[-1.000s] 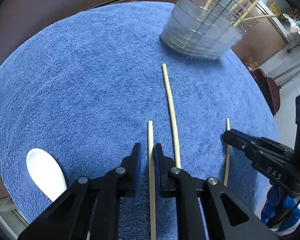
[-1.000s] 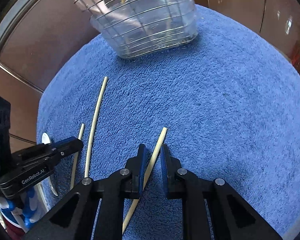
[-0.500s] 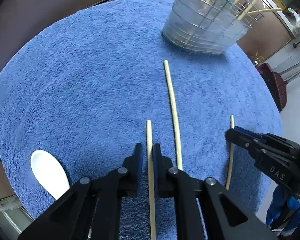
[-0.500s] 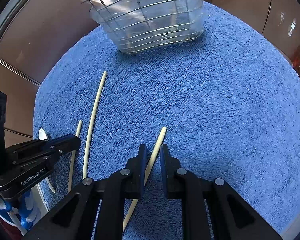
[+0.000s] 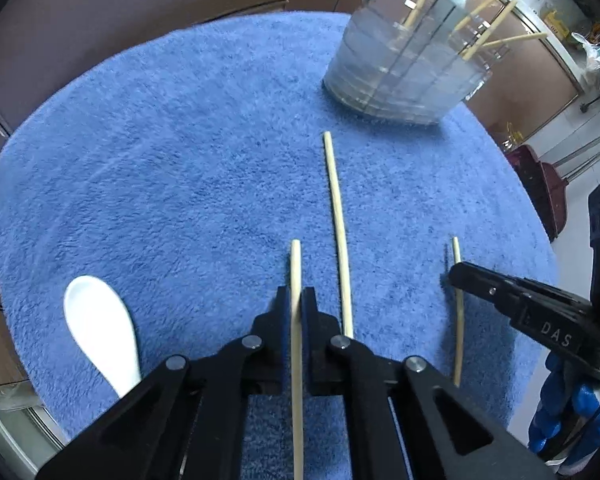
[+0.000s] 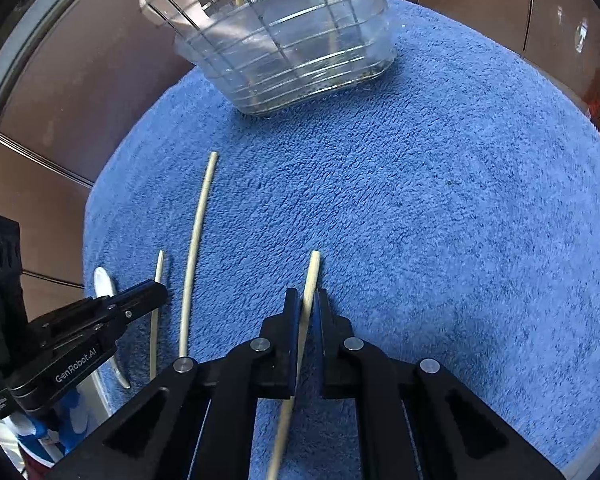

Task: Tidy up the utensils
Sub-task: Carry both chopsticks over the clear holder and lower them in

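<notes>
My left gripper [image 5: 296, 294] is shut on a pale wooden chopstick [image 5: 295, 264] that runs back between its fingers. My right gripper [image 6: 307, 296] is shut on another chopstick [image 6: 311, 272]. A third chopstick [image 5: 337, 220] lies loose on the blue towel [image 5: 180, 160] between them; it also shows in the right wrist view [image 6: 198, 240]. A white spoon [image 5: 100, 328] lies at the left. The wire utensil basket [image 5: 404, 68] with a clear liner stands at the far side and holds several chopsticks and spoons. In the left wrist view the right gripper [image 5: 456, 272] holds its chopstick [image 5: 457, 252].
The blue towel [image 6: 460, 220] covers a round surface with brown cabinet fronts [image 5: 140, 0] behind. The basket [image 6: 284, 40] sits near the far edge. The left gripper [image 6: 156, 290] appears at the left of the right wrist view beside the spoon [image 6: 104, 284].
Both grippers have closed fully on their chopsticks and risen a little, with the chopstick tips lifting off the towel. The loose chopstick and spoon have not moved.
</notes>
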The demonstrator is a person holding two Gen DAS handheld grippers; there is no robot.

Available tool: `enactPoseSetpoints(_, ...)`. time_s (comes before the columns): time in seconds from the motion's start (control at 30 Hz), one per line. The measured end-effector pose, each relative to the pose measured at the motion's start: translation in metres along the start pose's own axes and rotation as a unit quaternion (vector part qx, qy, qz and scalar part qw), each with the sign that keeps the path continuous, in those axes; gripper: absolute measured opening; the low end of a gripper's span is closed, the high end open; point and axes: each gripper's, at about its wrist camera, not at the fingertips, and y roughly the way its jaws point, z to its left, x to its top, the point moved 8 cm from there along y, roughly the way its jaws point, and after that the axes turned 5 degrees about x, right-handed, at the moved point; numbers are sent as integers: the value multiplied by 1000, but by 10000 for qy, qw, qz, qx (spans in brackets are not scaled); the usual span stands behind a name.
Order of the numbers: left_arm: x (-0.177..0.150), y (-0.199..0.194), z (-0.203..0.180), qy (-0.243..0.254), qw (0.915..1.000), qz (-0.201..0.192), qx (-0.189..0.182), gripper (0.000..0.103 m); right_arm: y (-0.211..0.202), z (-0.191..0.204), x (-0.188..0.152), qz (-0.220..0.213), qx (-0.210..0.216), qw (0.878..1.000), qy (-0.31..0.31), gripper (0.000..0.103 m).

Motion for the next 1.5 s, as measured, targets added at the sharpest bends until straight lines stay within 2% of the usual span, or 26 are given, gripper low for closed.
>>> enactPoseSetpoints(0.27, -10, -52, -4, 142, 9977, -663, 41, 4, -41, 5, -14, -404, 230, 9987, -193, 5)
enactPoseSetpoints(0.5, -26, -95, -12, 192, 9932, -1144, 80, 4, -93, 24, -33, -1005, 354, 9927, -571, 5)
enactPoseSetpoints(1.03, -65, -189, -19, 201, 9747, -2213, 231, 4, -187, 85, -95, -2057, 309, 9701, -1253, 5)
enactPoseSetpoints(1.3, -65, -230, -29, 268, 9634, -2662, 192, 4, -222, 94, -99, -2452, 324, 9582, -1439, 5)
enactPoseSetpoints(1.5, -42, -257, -43, 246, 9538, -2992, 94, 4, -248, 96, -80, -2750, 289, 9488, -1525, 5)
